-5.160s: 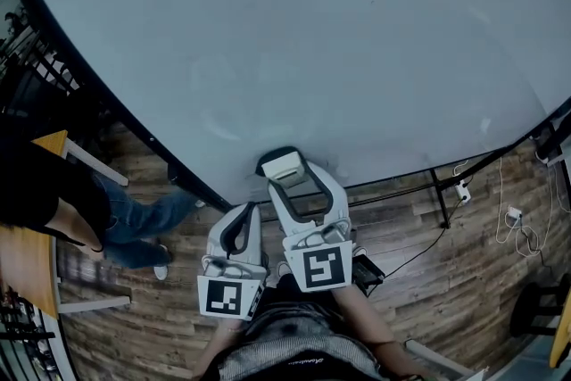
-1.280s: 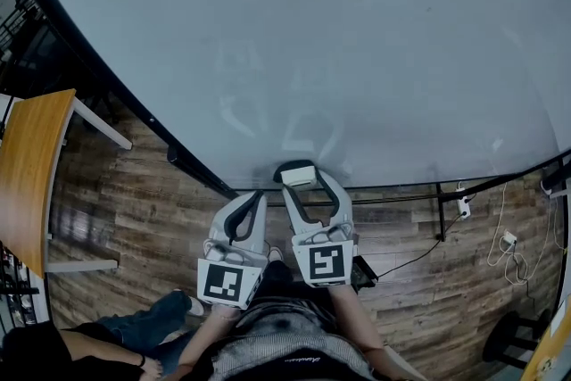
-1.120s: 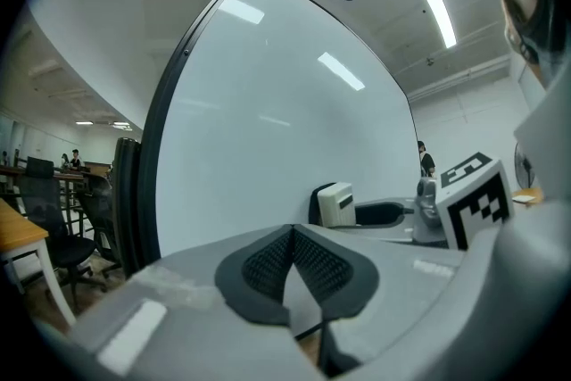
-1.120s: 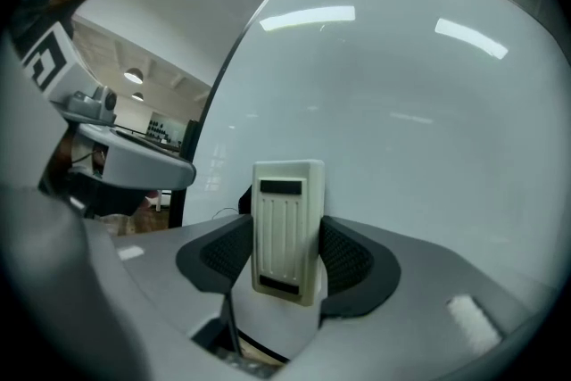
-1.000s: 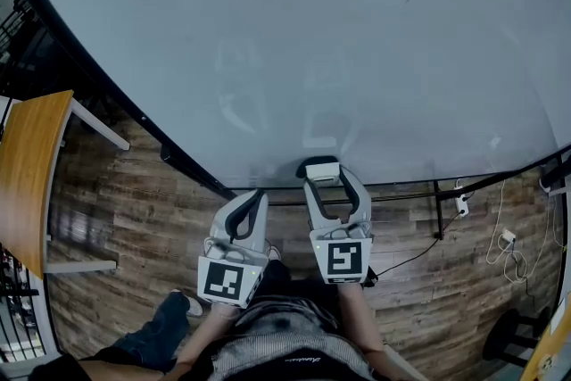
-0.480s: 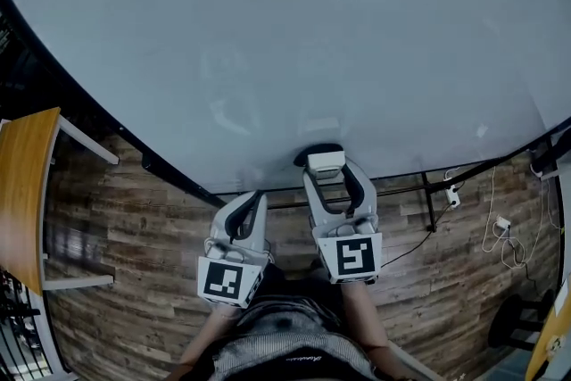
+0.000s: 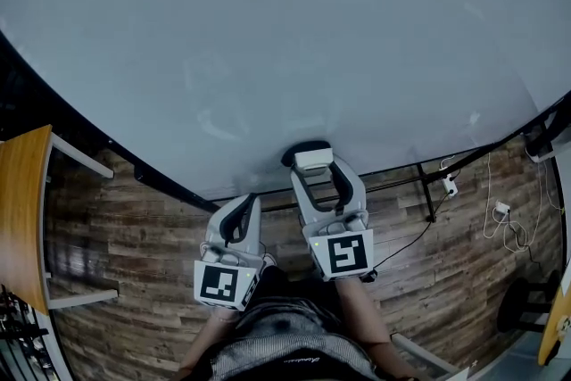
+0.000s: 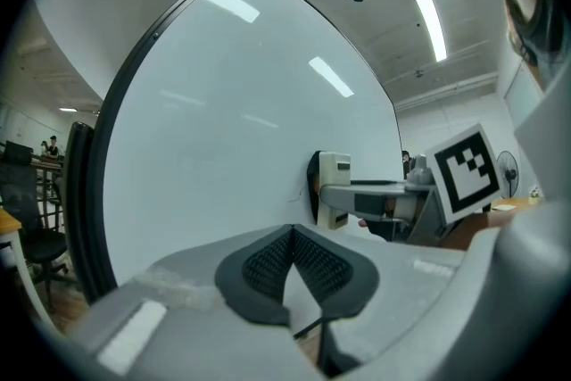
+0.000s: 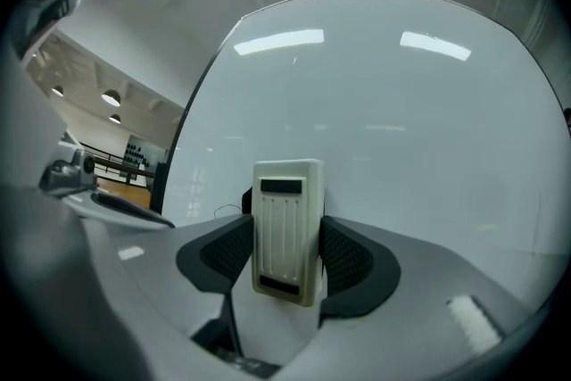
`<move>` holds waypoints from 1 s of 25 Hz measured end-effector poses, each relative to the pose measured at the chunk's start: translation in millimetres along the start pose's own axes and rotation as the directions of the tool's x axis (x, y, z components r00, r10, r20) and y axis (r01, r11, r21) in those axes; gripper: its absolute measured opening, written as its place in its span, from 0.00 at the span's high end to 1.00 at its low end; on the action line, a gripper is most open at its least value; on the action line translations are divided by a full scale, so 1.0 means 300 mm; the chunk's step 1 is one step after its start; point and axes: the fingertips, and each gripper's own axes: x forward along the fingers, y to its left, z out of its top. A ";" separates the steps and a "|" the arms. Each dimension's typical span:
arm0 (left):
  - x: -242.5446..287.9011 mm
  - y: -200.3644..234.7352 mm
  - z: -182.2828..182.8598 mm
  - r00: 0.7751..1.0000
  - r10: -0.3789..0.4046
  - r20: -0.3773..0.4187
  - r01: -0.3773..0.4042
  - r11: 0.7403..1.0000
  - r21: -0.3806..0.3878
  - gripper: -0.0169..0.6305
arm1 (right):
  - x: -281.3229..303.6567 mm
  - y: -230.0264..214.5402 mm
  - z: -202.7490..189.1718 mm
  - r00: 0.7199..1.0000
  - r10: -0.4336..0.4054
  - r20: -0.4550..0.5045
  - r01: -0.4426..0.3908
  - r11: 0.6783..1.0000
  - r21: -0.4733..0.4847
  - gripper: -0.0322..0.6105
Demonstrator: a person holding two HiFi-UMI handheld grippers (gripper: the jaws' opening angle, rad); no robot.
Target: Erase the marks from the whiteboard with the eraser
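Eraser point(image 7: 312, 159) and board were already in contact: the right gripper point(image 7: 314, 172) had its jaws clamped on the eraser's two narrow sides, and its dark felt face was pressed flat against the whiteboard point(image 7: 285, 31), just above the board's lower edge. In the right gripper view the eraser point(image 9: 286, 227) stood upright between the jaws, its long axis running up and down. Its white plastic back faced the camera. A thin scribble point(image 9: 227, 211) showed on the board just to its left. In the head view a faint smear point(image 7: 214, 122) lay further left and a little higher, so the remaining wipe probably called for a sweep leftward and up the board. The right gripper was the only one placed to make it. The left gripper point(image 7: 239, 211) hung back off the board, lower down and over the wooden floor point(image 7: 134, 281), with its jaws together on nothing. Compared with half a second before, the eraser seemed to have slid a little to the left along the bottom edge, closer to the left gripper. The left gripper itself had hardly moved.
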 end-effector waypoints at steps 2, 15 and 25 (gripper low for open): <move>0.001 0.001 0.000 1.000 -0.003 -0.005 0.003 1.000 0.007 0.98 | -0.002 0.002 -0.054 0.999 -0.005 -0.035 0.005 1.000 0.008 0.58; 0.025 -0.024 0.027 0.999 -0.033 0.026 0.032 0.999 0.038 0.98 | -0.048 0.056 -0.090 0.996 -0.032 -0.079 0.037 0.998 0.054 0.58; 0.009 -0.038 0.056 0.997 -0.060 0.048 0.057 0.997 0.058 0.98 | -0.102 0.162 -0.071 0.997 -0.032 -0.069 0.038 0.995 0.088 0.58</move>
